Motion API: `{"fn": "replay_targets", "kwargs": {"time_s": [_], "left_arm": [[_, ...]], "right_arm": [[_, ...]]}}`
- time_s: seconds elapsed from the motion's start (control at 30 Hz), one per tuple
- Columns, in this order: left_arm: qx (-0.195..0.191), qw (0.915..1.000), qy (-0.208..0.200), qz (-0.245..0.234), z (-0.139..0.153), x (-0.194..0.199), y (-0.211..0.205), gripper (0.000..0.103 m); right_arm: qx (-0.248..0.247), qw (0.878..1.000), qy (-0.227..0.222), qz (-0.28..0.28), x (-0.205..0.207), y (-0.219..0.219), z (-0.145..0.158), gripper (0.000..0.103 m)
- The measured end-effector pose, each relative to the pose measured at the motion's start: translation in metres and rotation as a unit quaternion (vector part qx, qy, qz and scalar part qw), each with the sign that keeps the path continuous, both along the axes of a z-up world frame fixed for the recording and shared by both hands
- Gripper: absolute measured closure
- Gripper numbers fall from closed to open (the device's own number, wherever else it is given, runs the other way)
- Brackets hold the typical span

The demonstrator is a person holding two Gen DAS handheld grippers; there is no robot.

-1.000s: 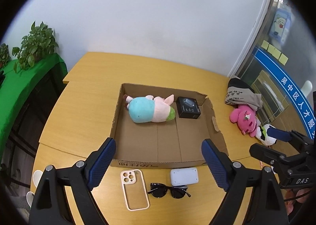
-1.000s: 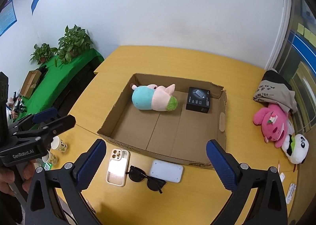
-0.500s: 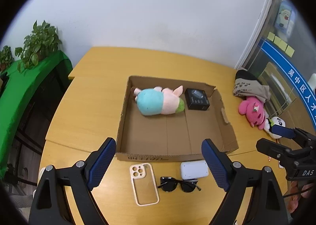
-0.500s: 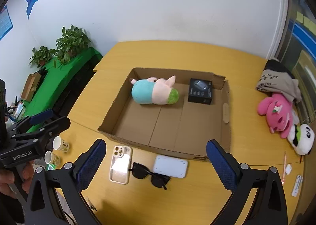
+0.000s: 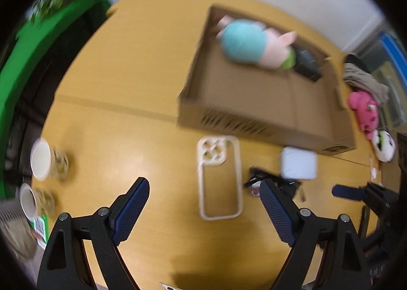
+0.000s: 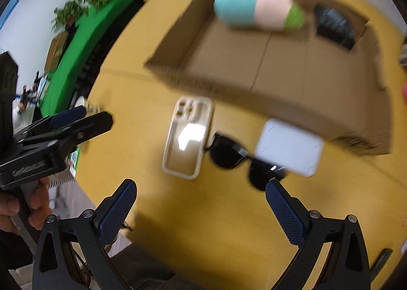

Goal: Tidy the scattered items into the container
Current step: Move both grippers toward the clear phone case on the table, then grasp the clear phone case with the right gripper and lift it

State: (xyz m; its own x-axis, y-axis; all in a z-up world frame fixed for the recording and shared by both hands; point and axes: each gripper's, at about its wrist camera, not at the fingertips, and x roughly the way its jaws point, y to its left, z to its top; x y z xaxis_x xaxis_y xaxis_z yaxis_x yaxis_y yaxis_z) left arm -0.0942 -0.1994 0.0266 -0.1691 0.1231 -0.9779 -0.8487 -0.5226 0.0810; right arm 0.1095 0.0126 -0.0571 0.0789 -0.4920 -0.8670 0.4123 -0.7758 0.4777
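- Stood wide open, empty: left gripper (image 5: 203,209), right gripper (image 6: 201,209).
- Likely light, stiff: white power bank (image 6: 288,147), just before cardboard box (image 6: 292,71); grip long edges.
- Thin, flexible: phone case (image 5: 218,178), beside it; pinch rim.
- Fragile, slippery: sunglasses (image 6: 234,154), between; take bridge.

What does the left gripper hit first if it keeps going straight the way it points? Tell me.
Most likely the phone case: it lies flat on the table, between the open fingers of the left gripper and just ahead. Motion blur makes depth uncertain, so it might meet bare tabletop just short of it.
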Motion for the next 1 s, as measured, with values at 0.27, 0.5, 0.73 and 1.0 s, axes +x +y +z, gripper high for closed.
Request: {"fn": "replay_targets", "kwargs": {"time_s": [0.27,0.5,0.73,1.0], "left_arm": [[-0.059,0.9958,-0.051,0.048,-0.076,-0.026,-0.014,0.037],[-0.108,0.9914,-0.071,0.02,-0.118,-0.019,-0.013,0.058],[-0.093,0.9926,-0.078,-0.001,-0.116,-0.013,-0.023,0.059],[-0.074,0.9933,-0.088,-0.007,-0.105,-0.011,-0.051,0.077]], "right_arm": [[0.014,0.998,-0.016,0.059,0.0,-0.024,-0.028,0.001],[0.045,0.997,-0.032,0.055,-0.014,-0.011,-0.047,0.001],[0.027,0.997,-0.049,0.044,-0.028,-0.018,-0.05,0.001],[-0.021,0.994,-0.092,0.049,-0.048,-0.083,-0.079,0.001]]}}
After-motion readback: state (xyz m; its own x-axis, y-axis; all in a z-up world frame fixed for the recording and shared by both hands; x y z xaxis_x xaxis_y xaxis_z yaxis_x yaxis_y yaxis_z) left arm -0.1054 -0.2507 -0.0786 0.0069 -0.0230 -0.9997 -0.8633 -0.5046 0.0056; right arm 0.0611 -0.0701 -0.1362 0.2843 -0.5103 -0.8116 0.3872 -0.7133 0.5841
